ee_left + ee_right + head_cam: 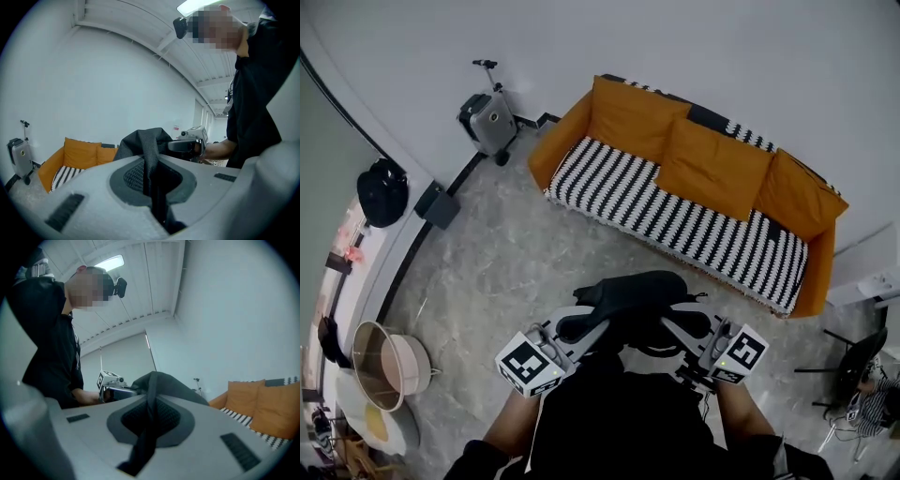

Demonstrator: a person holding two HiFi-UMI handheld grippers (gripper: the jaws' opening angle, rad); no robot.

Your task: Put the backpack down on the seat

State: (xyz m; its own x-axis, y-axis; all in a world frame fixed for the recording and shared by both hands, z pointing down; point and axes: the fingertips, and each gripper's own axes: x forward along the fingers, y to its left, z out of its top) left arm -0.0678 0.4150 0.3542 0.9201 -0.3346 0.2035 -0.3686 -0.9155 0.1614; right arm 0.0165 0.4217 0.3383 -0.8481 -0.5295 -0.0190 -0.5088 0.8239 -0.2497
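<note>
In front of the sofa (581,131), over the grey floor (506,272), the black backpack (630,292) is held in the air between the two grippers. It is well apart from the striped seat (656,208) and does not touch it.

The left gripper (581,325) has its jaws almost together, clamped on a black strap (151,150) that runs down through the gap between the pads. The right gripper (686,325) is likewise nearly closed, pinching a black strap (150,401) of the same backpack. The bulk of the backpack rises just beyond each pair of jaws.

Three orange cushions (712,167) lean along the sofa back. A grey suitcase (487,120) stands against the wall to the left of the sofa. A round basin (386,366) sits at the left edge of the head view.
</note>
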